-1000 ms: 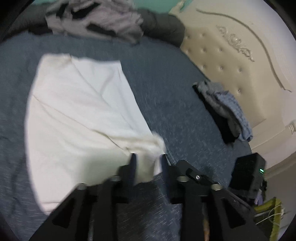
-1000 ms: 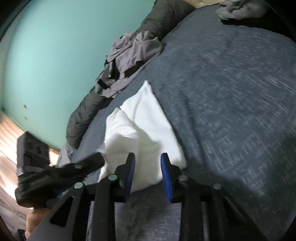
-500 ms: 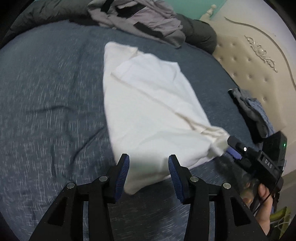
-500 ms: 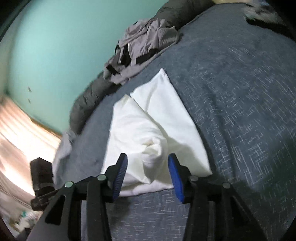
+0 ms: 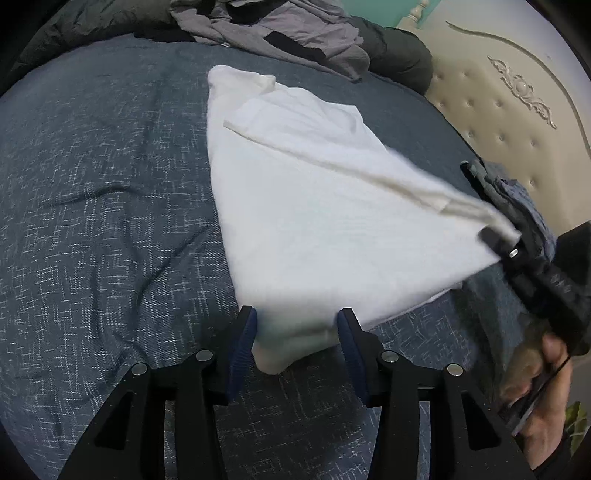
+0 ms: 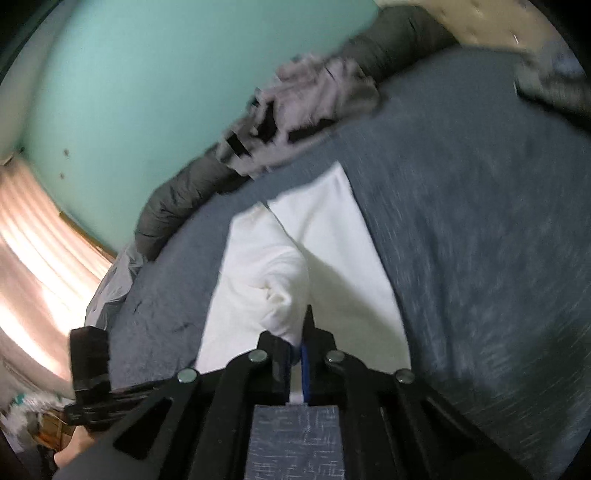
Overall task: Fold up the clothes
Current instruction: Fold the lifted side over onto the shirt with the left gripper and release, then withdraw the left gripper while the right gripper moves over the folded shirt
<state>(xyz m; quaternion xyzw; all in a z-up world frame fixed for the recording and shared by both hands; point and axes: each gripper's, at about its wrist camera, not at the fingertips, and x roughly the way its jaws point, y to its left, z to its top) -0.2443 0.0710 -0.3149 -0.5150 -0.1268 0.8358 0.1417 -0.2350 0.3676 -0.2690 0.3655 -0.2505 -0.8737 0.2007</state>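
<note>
While our right tongs point(image 6: 300, 343) pinched the white cotton garment point(image 5: 314, 206) on the blue-grey bed point(image 5: 103, 206), our left tongs point(image 5: 295, 339) were opening astride its near corner.

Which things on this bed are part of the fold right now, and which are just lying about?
In the job:
white garment
right gripper, shut on its corner
left gripper, jaws opening around the near corner

Lying about:
grey clothes pile
dark quilt
dark clothes by the headboard
</note>
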